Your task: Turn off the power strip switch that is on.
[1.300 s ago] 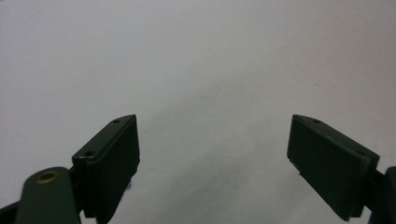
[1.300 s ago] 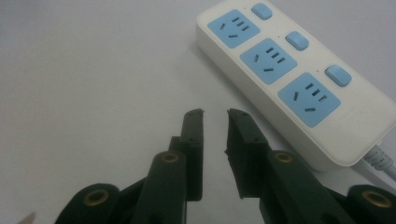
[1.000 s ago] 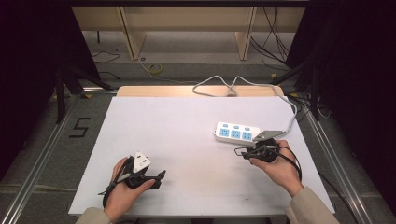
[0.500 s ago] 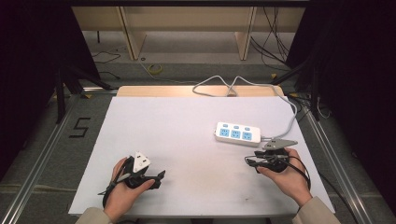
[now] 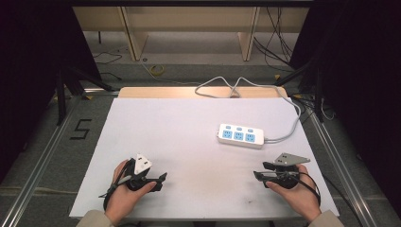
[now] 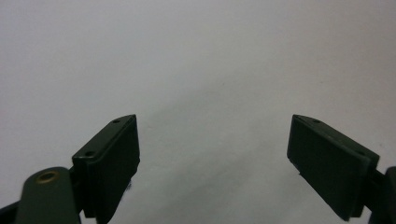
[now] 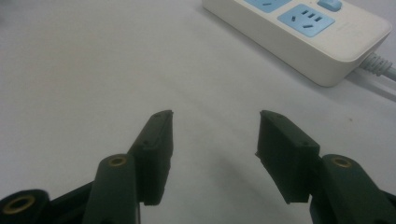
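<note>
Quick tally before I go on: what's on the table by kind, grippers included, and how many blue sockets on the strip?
Power strip: 1, white, with 3 blue sockets
Power cable: 1, grey, running off the table's far edge
Grippers: 2, left gripper and right gripper, both with fingers apart and nothing between them
Total: 4 things

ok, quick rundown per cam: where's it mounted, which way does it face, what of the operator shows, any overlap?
High view: above the person's side, looking forward and down on the white table; both hands, left gripper and right gripper enter from the bottom.
Left gripper view: rides the left gripper, facing bare tabletop; jaws wide apart.
Right gripper view: rides the right gripper, facing the power strip; jaws apart.
Shared: high and right gripper views both show the power strip.
</note>
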Motion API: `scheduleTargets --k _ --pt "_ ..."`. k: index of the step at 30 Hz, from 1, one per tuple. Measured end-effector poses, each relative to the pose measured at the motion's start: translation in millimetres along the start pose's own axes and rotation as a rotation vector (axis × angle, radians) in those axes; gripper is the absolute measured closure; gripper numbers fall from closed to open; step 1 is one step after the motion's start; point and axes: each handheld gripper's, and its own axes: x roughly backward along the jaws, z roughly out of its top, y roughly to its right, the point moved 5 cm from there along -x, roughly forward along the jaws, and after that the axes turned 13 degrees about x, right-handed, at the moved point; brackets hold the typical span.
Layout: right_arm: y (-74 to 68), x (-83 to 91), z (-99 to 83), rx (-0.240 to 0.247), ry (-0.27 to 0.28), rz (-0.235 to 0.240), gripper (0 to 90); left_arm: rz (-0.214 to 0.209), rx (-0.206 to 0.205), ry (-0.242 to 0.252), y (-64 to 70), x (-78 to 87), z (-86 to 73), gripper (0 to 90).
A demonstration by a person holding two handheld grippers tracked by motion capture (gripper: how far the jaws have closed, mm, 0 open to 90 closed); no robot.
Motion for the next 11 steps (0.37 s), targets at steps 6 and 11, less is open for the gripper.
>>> scheduleTargets --k 6,11 --pt "-4.8 0.5 -2.4 0.004 0.026 0.0 45.0 -0.001 0.003 -0.003 -0.1 -0.2 0.0 16.5" --pt "-5.7 -0.5 -1.0 0.007 0.045 -0.007 43.9 -0.001 0.01 -0.004 -1.2 -0.5 0.1 16.5"
